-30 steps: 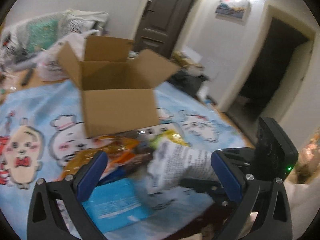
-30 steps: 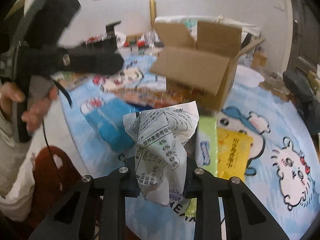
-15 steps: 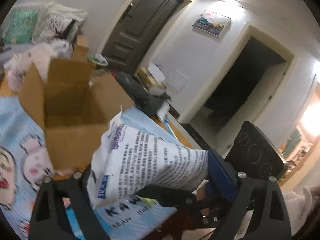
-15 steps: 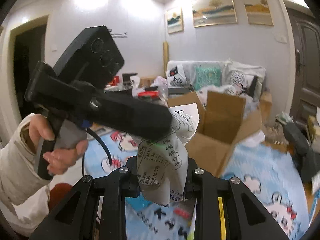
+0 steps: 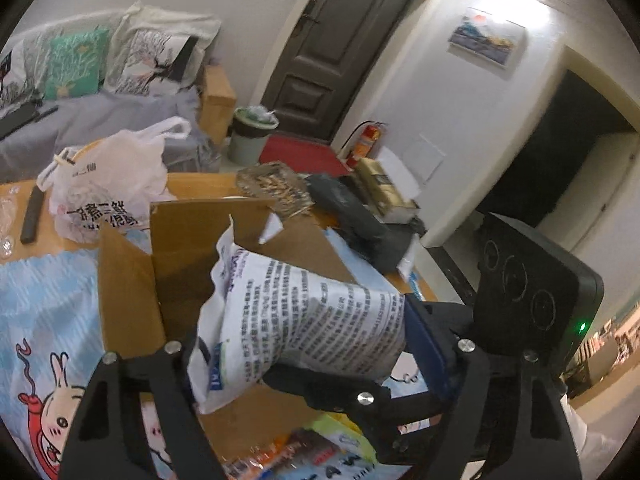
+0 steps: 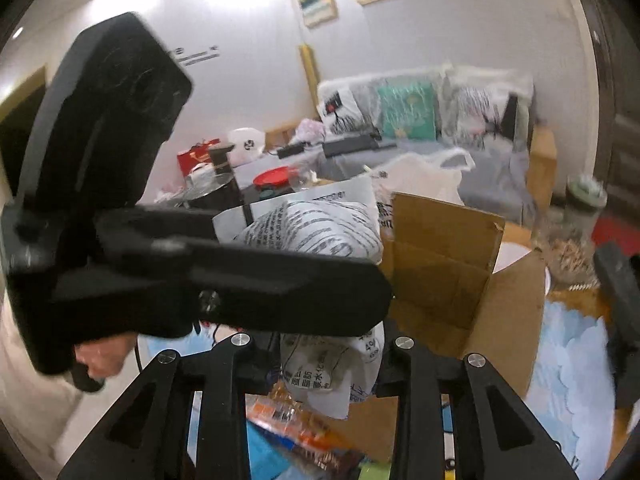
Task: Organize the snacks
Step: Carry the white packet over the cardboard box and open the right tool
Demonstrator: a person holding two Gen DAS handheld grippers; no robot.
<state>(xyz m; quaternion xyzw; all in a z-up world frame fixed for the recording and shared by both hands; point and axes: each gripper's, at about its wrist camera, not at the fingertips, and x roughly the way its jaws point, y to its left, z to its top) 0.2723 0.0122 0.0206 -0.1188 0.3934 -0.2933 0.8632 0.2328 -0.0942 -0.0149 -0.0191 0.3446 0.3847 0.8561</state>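
Presently: snack transfer, mid-carry.
Item: white printed snack bag (image 5: 320, 320), centre frame, aloft over the open cardboard box (image 5: 132, 284).
Left gripper (image 5: 304, 344): jaws clamped on the bag's sides.
Right gripper (image 6: 328, 364): jaws pinching the bag's lower end.
Next, by judgement: lower into the box, then loosen both.
Remaining: packets (image 6: 296, 424) on the worktop, lower frame.

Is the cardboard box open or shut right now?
Open: the cardboard box has its flaps standing up, its inner walls showing. Contents cannot be seen.
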